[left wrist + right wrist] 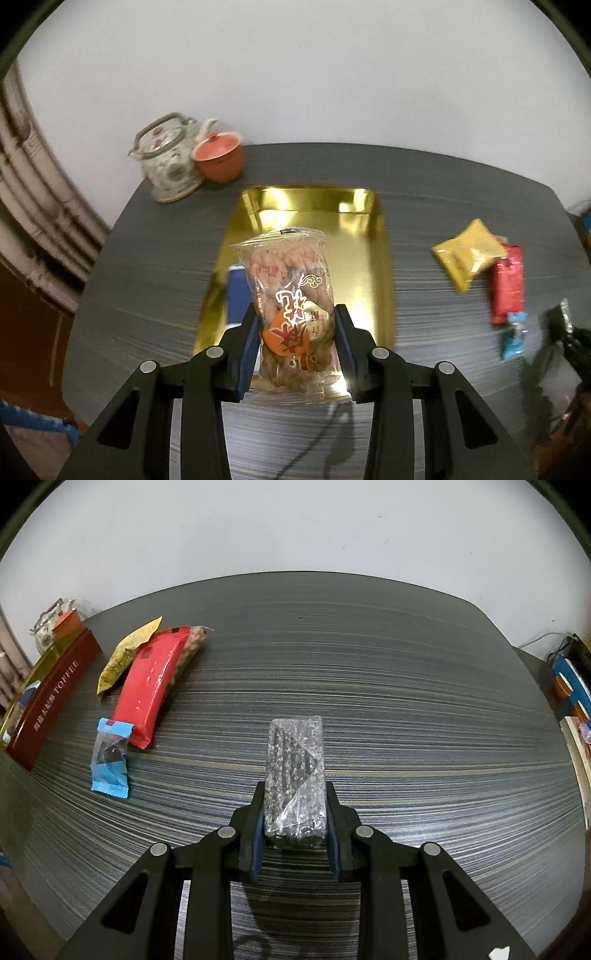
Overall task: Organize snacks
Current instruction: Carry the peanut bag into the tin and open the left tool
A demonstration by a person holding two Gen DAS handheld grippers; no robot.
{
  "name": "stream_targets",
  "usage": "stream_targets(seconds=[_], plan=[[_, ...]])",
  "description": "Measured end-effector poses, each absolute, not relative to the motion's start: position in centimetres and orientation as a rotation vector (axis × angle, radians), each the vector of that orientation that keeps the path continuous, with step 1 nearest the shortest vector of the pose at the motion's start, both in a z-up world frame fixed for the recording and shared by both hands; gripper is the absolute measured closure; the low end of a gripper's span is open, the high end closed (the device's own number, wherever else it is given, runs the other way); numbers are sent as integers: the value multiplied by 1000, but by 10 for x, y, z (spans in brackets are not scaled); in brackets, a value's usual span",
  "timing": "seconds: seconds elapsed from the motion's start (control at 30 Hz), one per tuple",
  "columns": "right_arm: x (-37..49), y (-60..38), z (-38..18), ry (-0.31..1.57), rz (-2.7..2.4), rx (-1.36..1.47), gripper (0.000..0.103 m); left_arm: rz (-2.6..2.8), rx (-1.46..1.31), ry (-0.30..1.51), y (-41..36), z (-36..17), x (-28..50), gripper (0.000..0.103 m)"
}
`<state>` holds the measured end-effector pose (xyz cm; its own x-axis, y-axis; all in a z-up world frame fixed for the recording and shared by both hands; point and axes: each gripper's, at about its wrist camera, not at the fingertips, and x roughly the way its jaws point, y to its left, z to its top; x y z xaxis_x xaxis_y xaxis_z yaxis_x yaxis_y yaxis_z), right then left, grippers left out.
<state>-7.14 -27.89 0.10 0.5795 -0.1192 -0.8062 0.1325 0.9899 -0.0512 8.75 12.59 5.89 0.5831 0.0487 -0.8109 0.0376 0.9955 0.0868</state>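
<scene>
Both jaws of the left gripper are pressed against the sides of a clear packet of twisted snacks, which is held above the near end of the golden tray in the middle of the frame, probably so that it can be set down inside. A blue packet is already seen in the tray. The right gripper is pinching a dark sesame bar, held low over the striped table. At the left of that frame, a yellow packet, a red packet and a blue candy are lying beside the tray's red wall, not yet sorted.
</scene>
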Motion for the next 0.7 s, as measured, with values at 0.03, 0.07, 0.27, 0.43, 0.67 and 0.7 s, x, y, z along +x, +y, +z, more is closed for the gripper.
stream_targets(seconds=[0.03, 0.07, 0.27, 0.43, 0.67, 0.7], plan=[[-71, -278, 1, 942, -149, 13, 78, 9, 105, 953, 130, 56, 89, 64], [-71, -277, 1, 943, -151, 11, 78, 12, 107, 959, 132, 52, 91, 64], [-69, -275, 0, 948, -160, 7, 78, -30, 94, 1014, 138, 31, 99, 63], [-68, -273, 0, 950, -166, 4, 78, -48, 113, 1036, 126, 18, 109, 63], [-67, -273, -1, 950, -171, 3, 78, -60, 105, 1033, 122, 12, 121, 63], [-67, -273, -1, 950, -172, 4, 78, -62, 108, 1033, 122, 11, 121, 63]])
